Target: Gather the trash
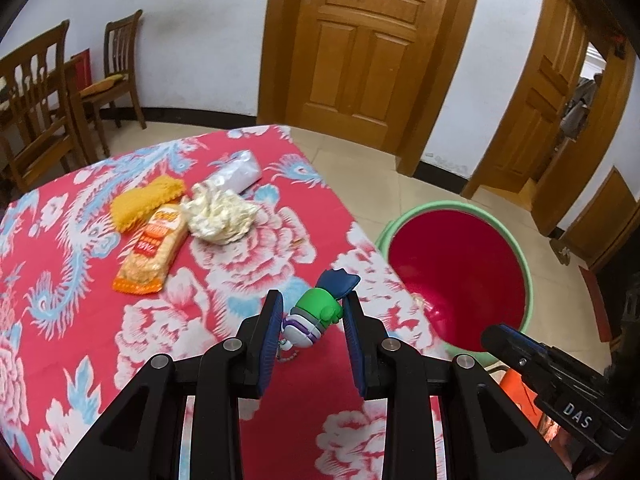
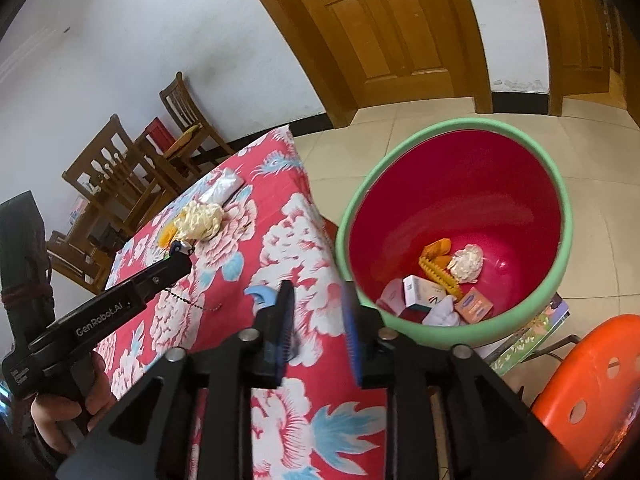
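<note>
My left gripper [image 1: 312, 330] clamps a green toy figure [image 1: 316, 312] above the table [image 1: 248, 280]. My right gripper [image 2: 318, 316] gapes empty beside the bin [image 2: 440, 332], which holds boxes [image 2: 420, 292], crumpled paper [image 2: 466, 262] and orange wrappers [image 2: 438, 250].

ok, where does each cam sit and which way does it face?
Left wrist: on the left gripper, angled down over the table; a toy figure between its fingers, right gripper at lower right.
Right wrist: on the right gripper, angled down at the trash bin; jaws apart, nothing between; left gripper and a hand at left.
Shared: table, bin, crumpled paper, door.
</note>
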`<state>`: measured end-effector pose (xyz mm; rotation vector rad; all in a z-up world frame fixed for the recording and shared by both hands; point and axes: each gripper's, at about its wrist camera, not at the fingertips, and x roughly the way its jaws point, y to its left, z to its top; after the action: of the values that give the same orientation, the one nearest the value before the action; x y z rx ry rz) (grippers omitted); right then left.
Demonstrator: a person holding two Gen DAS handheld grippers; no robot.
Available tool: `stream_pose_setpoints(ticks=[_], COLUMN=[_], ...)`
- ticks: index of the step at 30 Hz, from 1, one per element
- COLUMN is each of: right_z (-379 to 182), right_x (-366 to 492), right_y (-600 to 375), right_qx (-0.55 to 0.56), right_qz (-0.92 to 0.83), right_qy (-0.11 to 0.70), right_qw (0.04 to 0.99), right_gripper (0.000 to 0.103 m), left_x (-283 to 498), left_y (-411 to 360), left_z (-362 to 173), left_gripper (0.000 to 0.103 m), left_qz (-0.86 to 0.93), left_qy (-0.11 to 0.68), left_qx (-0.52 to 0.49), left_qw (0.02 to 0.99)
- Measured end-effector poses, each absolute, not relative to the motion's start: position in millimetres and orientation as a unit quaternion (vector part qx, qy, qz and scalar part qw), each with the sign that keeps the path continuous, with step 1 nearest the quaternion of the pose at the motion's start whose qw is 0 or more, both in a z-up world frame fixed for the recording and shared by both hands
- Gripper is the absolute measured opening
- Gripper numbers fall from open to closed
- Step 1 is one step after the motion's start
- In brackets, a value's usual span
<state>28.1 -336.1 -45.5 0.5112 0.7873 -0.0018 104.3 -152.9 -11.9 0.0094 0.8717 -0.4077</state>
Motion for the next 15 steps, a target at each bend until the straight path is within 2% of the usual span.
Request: stream_pose_setpoints(ticks=[5,15], right_z=[-47,-60], right_x=[32,43], right_y=[-321,-291], right_qx=[0.235,0.204], right_qz=[0.010,0.031], right_qy=[0.386,0.414], right_qw=[0.892,0.886], right_gripper=[0.034,0.034], left_x=[104,105], left_y=[-139,-115], left_z=[-18,-27], left_gripper=[0.031,0.031], left_qz=[-0.183,-0.162], left_qy=[0.426,0.434], left_qx=[-0.004,-0.020], left_qw=[0.886,0.886])
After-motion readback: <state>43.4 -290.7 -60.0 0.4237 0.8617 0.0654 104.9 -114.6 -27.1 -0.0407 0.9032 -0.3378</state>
